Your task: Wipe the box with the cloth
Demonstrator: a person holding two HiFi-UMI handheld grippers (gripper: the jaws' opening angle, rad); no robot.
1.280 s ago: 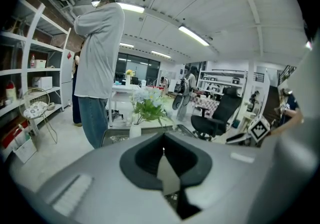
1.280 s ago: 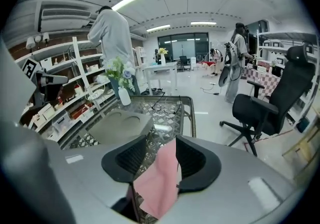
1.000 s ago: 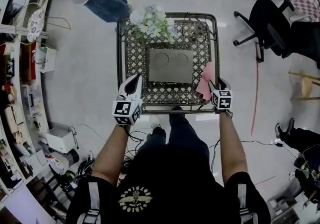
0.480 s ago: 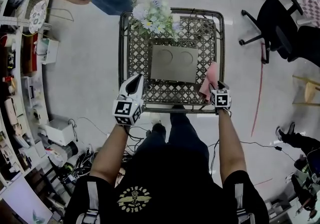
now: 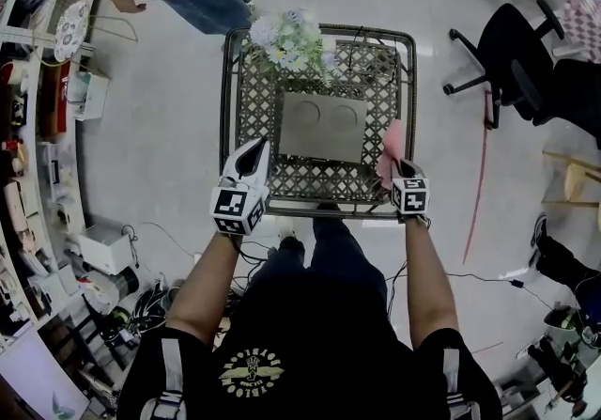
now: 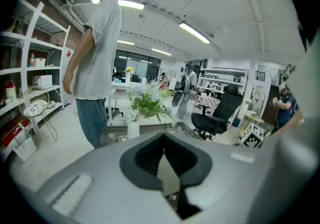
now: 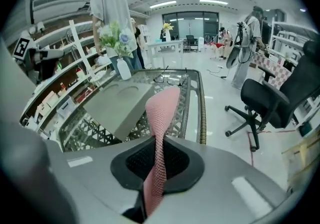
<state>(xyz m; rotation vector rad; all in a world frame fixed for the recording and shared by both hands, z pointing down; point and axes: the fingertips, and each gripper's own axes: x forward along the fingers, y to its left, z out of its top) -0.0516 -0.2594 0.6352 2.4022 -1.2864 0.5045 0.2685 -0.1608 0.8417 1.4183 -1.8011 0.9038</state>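
While the person's arms reach up from the bottom of the head view, a metal lattice table (image 5: pixel 246 113) fills the upper middle of the frame. A flat grey box (image 5: pixel 322 125) with two round dents lies at the table's centre. A bunch of flowers (image 5: pixel 286 36) stands at the table's top edge, near the box's upper left corner. The left gripper (image 5: pixel 254 147) sits over the table's lower left part, just left of the box, with its jaws together and nothing between them. The right gripper (image 5: pixel 395 166) is at the table's lower right, and its jaws have just been closing and now pinch a pink cloth (image 5: pixel 392 141). The cloth rises out of the jaws, just beside the box's right edge; whether it touches the box cannot be told.
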